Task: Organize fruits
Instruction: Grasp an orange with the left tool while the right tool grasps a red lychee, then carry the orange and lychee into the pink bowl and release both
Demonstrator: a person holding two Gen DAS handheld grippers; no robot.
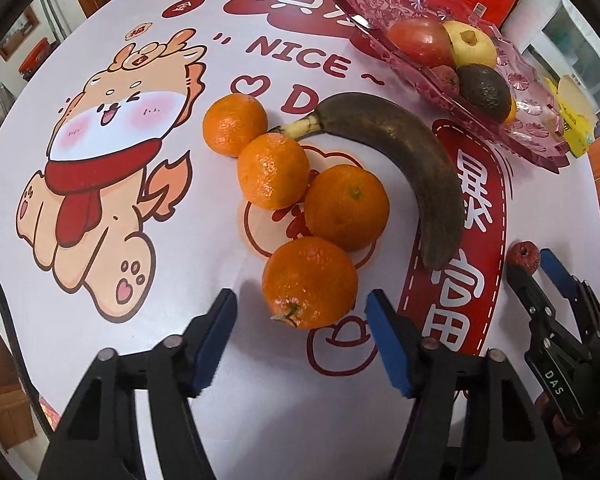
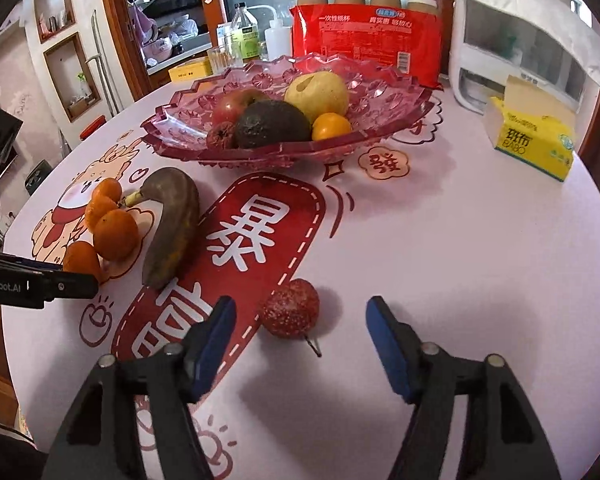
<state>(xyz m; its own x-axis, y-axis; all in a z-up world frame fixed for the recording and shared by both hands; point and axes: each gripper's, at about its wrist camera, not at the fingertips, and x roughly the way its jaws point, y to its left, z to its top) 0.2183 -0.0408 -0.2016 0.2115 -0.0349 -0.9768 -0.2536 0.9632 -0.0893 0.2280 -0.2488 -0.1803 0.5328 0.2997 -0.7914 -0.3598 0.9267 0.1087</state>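
Observation:
Several mandarins lie in a row on the printed table; the nearest mandarin (image 1: pixel 310 283) sits just ahead of my open, empty left gripper (image 1: pixel 301 316). A browned banana (image 1: pixel 404 160) curves beside them. My right gripper (image 2: pixel 301 320) is open and empty, with a small red hawthorn-like fruit (image 2: pixel 290 308) between and just ahead of its fingertips. The pink glass fruit bowl (image 2: pixel 380 128) farther back holds a red apple (image 2: pixel 236 106), a yellow pear (image 2: pixel 318 94), an avocado (image 2: pixel 272 124), a small orange (image 2: pixel 331 126) and a small red fruit (image 2: pixel 221 136). The right gripper also shows in the left wrist view (image 1: pixel 536 264).
A yellow tissue box (image 2: pixel 536 140) sits at the right. A red package of paper cups (image 2: pixel 366 40), a white appliance (image 2: pixel 512 40) and bottles (image 2: pixel 246 32) stand behind the bowl. The left gripper's body (image 2: pixel 40 284) enters the right wrist view at left.

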